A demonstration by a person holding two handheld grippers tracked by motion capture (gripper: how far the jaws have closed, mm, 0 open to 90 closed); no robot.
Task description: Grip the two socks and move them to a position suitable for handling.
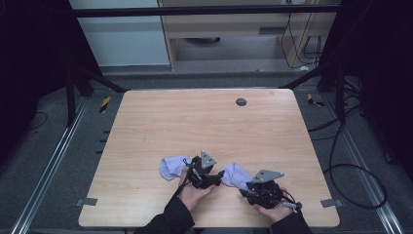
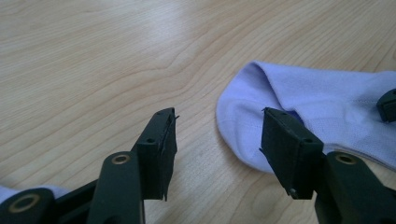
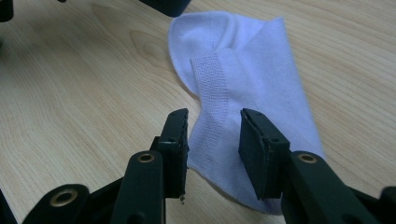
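Two pale lilac socks lie on the wooden table [image 1: 204, 122]. One sock [image 1: 170, 167] is crumpled left of my left gripper [image 1: 213, 179]. The other sock [image 1: 236, 174] lies flat between the two grippers. In the left gripper view, my left gripper [image 2: 217, 135] stands open just above the table. Its right jaw hangs over the rounded end of that sock [image 2: 317, 100], and bare wood fills most of the gap. My right gripper [image 1: 247, 188] is at the sock's near end. In the right gripper view its jaws [image 3: 212, 140] straddle the sock [image 3: 243, 74] without pinching the fabric.
A small grey round cap [image 1: 241, 102] sits in the tabletop near the far edge. Black frame struts [image 1: 97, 80] rise at both far corners, and cables [image 1: 350, 168] trail on the floor to the right. The table's front edge runs just below both hands.
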